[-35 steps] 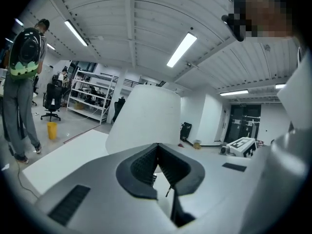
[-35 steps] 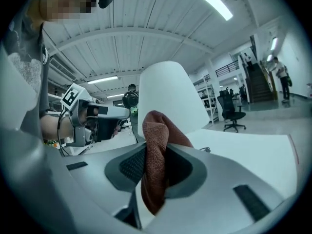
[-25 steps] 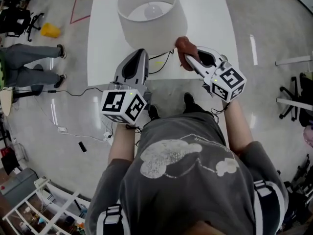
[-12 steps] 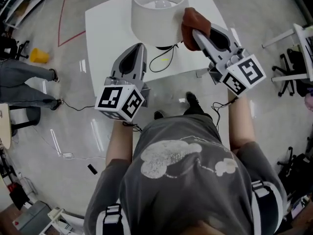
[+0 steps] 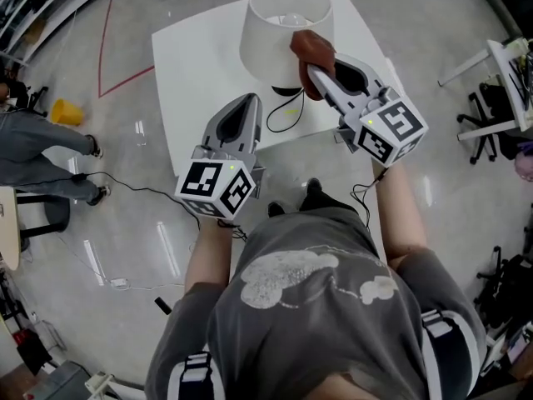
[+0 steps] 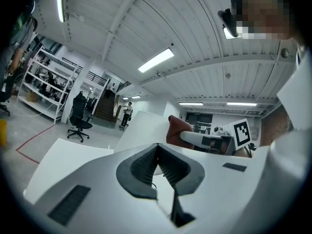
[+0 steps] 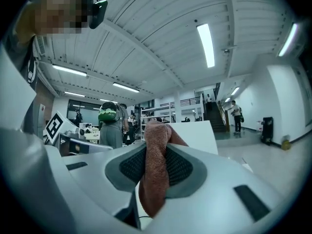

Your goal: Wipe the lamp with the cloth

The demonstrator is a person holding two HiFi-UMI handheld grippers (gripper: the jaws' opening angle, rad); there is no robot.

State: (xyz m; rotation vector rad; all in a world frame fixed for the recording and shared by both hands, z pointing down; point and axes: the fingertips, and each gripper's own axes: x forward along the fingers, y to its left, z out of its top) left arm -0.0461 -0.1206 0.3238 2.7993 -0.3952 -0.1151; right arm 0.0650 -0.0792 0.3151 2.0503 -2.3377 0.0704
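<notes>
A white lamp [image 5: 279,32] with a drum shade stands on a white table [image 5: 196,65]; its shade [image 6: 141,128] also shows in the left gripper view. My right gripper [image 5: 315,69] is shut on a reddish-brown cloth [image 5: 310,50], which rests against the shade's right side near the rim. That cloth [image 7: 155,165] hangs pinched between the jaws in the right gripper view. My left gripper [image 5: 241,107] hovers over the table's near edge, left of the lamp, jaws shut on nothing [image 6: 157,152].
A black cable [image 5: 283,111] runs from the lamp across the table. A person's legs [image 5: 42,152] stand at the far left near a yellow object [image 5: 65,111]. Office chairs and a table frame [image 5: 491,65] stand at the right.
The right gripper with the cloth has moved from the shade's lower right side up to its right rim area. The left gripper stays near the table's front edge.
</notes>
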